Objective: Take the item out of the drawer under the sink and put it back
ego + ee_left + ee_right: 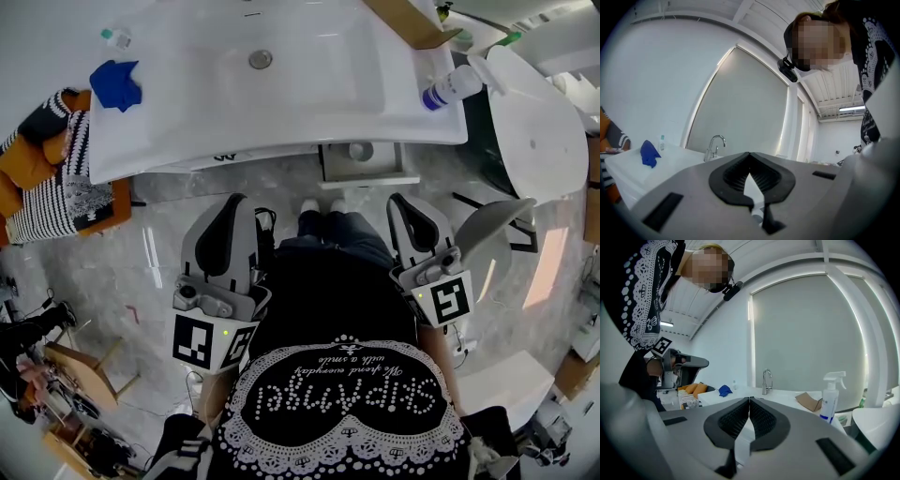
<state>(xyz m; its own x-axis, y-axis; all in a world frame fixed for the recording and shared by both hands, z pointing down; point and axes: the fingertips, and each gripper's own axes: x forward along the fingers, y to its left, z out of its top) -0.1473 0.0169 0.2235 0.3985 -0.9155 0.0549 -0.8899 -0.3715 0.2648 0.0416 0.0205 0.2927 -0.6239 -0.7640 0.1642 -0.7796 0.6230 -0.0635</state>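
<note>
The left gripper (749,155) and the right gripper (749,400) both have their jaws shut tight together with nothing in them, and both are held away from the white sink (281,131). Under the sink's front edge the drawer (367,173) sticks out a little, and a round grey thing (361,150) shows inside it, too small to tell what it is. The person's black shirt (342,328) has big white letters I cannot read for sure, with "with a smile" in small print, and the spray bottle (452,86) at the sink's right edge has a blue label too small to read.
</note>
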